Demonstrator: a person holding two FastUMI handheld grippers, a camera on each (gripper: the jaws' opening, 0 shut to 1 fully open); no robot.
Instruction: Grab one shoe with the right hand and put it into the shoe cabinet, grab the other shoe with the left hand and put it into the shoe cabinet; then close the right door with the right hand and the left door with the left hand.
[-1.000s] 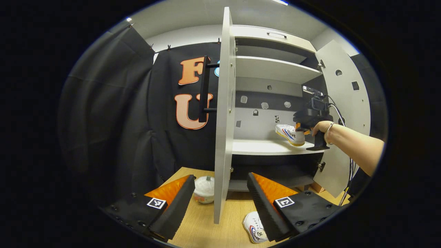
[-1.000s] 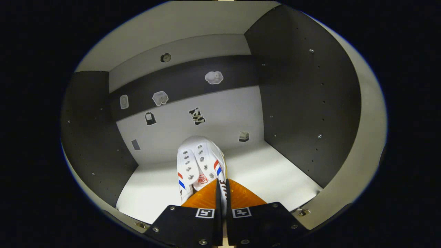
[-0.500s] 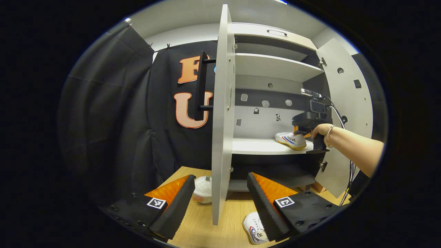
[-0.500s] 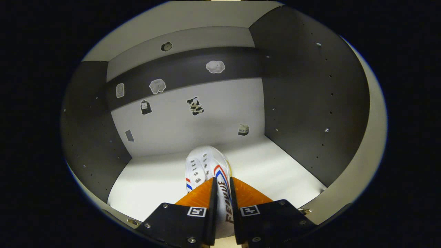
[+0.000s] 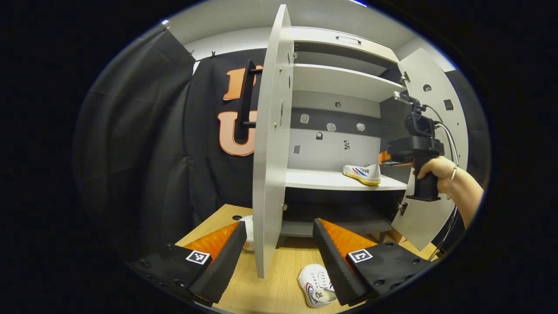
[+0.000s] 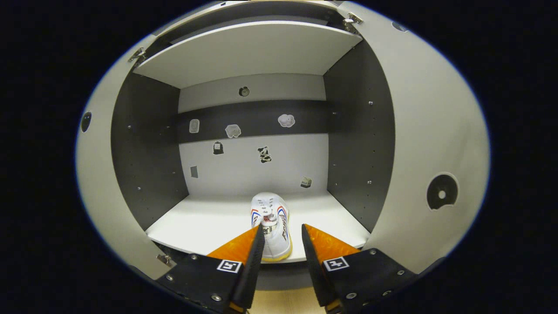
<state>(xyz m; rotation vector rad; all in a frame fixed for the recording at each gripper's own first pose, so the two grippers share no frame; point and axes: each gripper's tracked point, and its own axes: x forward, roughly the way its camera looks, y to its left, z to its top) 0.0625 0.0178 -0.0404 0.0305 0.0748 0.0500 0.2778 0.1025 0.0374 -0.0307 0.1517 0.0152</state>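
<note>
1. The first shoe (image 6: 271, 224) is done: it stands on the white shelf (image 6: 209, 222) inside the shoe cabinet (image 5: 344, 83), sole down, near the front edge and toward the right side of the compartment. In the left gripper view the same shoe (image 5: 362, 173) sits free on that shelf, with nothing touching it.

2. My right hand-held gripper (image 6: 281, 244) has its fingers apart and holds nothing; the shoe shows in the gap just beyond the tips. From the left gripper view, that right hand-held gripper (image 5: 394, 158) hangs in front of the cabinet opening, beside the shoe and apart from it, gripped by my hand (image 5: 436, 171).

3. The second shoe (image 5: 314, 285) is not yet picked up. It lies on the wooden table (image 5: 270, 290) in front of the cabinet, just beside the lower right finger of my left hand-held gripper (image 5: 277, 259).

4. My left hand-held gripper is wide apart and empty, pointing at the edge of the left door (image 5: 269, 139).

5. Both doors are open. The left door stands swung out toward me, its dark handle (image 5: 246, 102) on the outer face; the right door (image 5: 429, 144) is swung out behind my right hand.

6. As I judge it, about a quarter is done. Left: take the table shoe with the left, set it on the shelf, then shut the right door and the left door.
</note>
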